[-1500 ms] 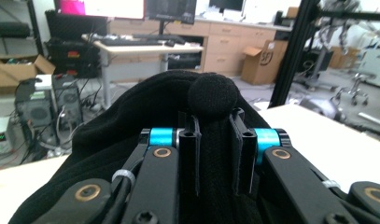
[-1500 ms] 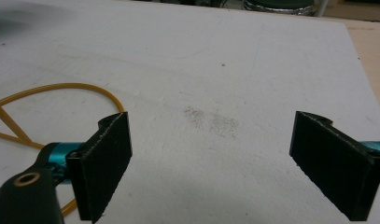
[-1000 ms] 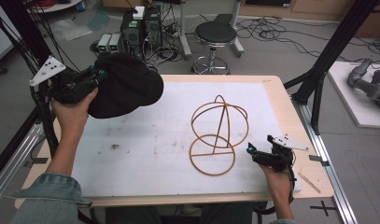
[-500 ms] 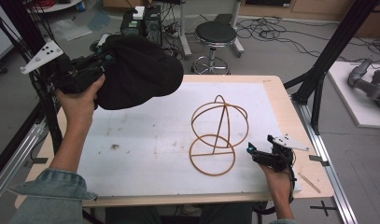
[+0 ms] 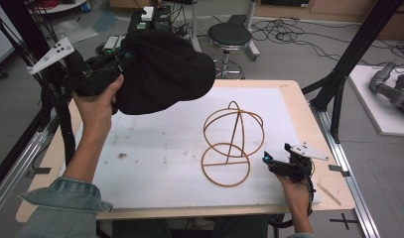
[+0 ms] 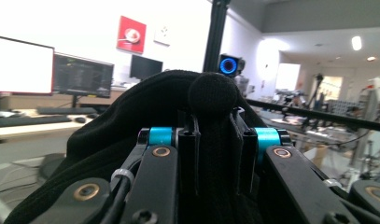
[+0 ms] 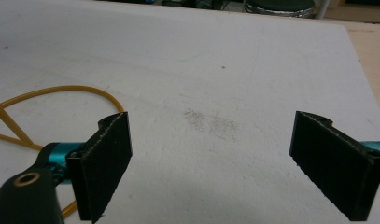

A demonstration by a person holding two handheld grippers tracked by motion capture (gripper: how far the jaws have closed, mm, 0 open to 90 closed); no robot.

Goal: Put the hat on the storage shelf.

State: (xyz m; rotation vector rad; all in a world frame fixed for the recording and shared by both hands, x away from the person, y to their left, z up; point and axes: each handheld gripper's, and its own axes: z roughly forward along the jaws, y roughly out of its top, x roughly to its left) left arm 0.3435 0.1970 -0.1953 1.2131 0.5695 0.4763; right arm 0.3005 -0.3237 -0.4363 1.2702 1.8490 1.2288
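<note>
Overhead, the left gripper (image 5: 121, 60) is being held up above the far left corner of the table (image 5: 294, 99), clenched on a black knit hat (image 5: 162, 74). In the left gripper view, its two jaws are standing close together with a fold of the hat (image 6: 211, 121) pinched between them, the fabric bulging up past the jaw tips. From the gripper the hat is spreading out ahead and to its right, with its long axis running roughly level and its rounded end pointing toward the middle of the table.

The right gripper (image 5: 267, 159) is resting low near the front right of the table, released and grasping nothing; in the right gripper view its jaws are standing wide apart over the white mat (image 7: 215, 70).

Just to the left of that gripper a wire hat stand (image 5: 232, 144) is standing upright on the mat, a flat ring at its base and a rounded cage above. Part of the base ring (image 7: 71, 91) is curving close beside the right gripper's left jaw.
</note>
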